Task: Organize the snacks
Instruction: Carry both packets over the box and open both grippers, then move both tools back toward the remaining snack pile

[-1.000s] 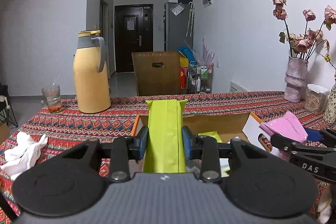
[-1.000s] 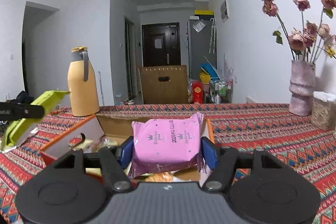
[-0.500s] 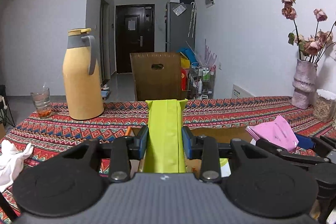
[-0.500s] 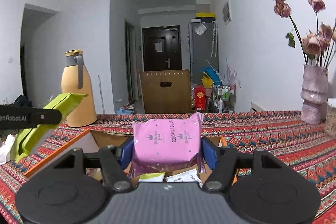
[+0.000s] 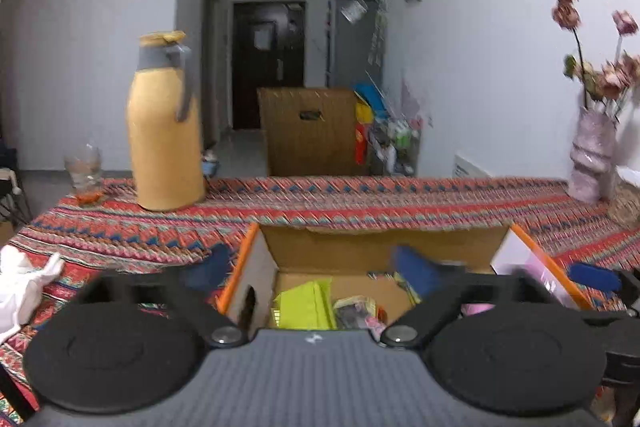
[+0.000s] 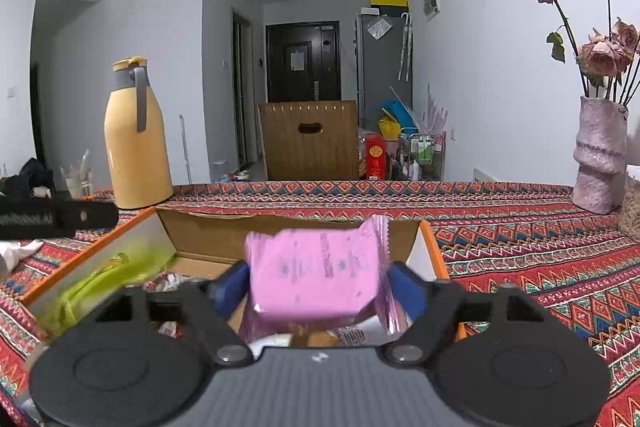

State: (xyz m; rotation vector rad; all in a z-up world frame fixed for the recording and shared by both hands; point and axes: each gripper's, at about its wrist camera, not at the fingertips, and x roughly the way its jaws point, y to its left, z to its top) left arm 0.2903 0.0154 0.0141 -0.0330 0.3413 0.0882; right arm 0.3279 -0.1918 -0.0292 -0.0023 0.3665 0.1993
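Note:
An open cardboard box with orange edges sits on the patterned tablecloth and holds several snack packs. My left gripper is open above it, jaws spread wide and empty. The green snack pack lies inside the box below it; it shows blurred in the right wrist view. My right gripper hangs over the box's right part with the pink snack pack between its blue pads; the pack looks tilted and blurred, and the pads stand slightly apart from it.
A yellow thermos and a glass stand at the back left. White cloth lies at left. A vase with dried roses and a jar stand at right. A wooden chair is behind the table.
My left gripper opened and the green pack dropped into the box. My right gripper's pads have widened around the pink pack, which has tilted. Both grippers moved over the box.

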